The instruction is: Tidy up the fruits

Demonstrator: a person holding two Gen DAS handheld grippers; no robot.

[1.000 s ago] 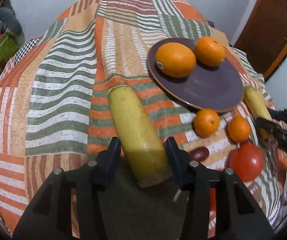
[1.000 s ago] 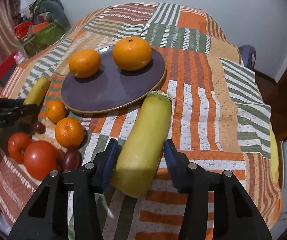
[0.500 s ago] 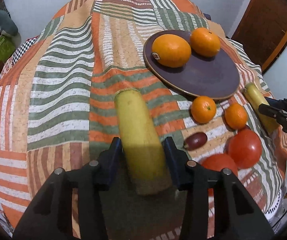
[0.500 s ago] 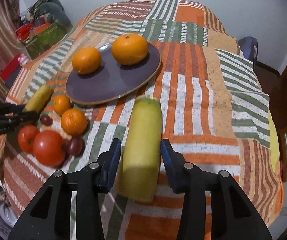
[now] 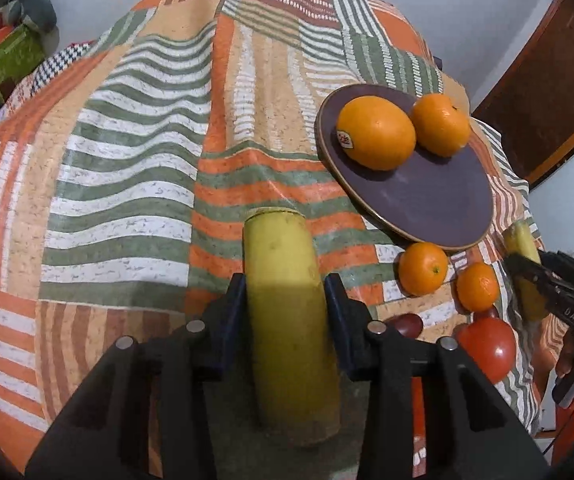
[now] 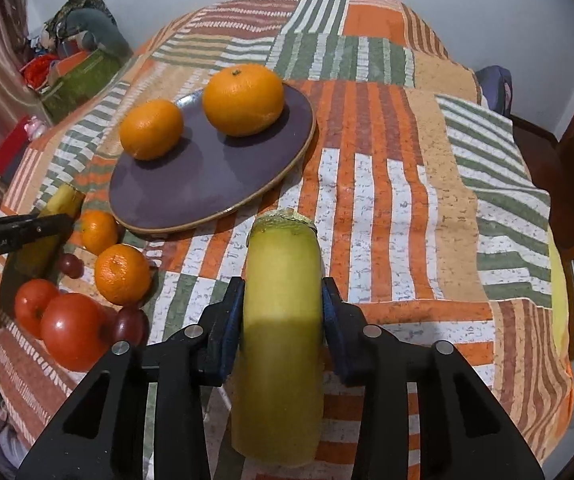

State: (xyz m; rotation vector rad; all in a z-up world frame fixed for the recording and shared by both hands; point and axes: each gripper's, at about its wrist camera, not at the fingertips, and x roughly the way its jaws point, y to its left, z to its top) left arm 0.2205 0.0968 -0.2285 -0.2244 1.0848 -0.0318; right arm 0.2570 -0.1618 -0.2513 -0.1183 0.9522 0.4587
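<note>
"GenRobot.AI" on left claw [image 6: 53,222]

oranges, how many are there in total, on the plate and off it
4. Two sit on the purple plate: a large orange and a smaller orange. Two small ones lie on the cloth beside it: the nearer, the farther. More may be hidden.

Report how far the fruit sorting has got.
Done: two oranges sit on the purple plate. In hand: the left tongs and the right tongs each grip a banana piece. Left on the cloth beside the plate: two small oranges, two tomatoes and some dark red grapes.
</note>
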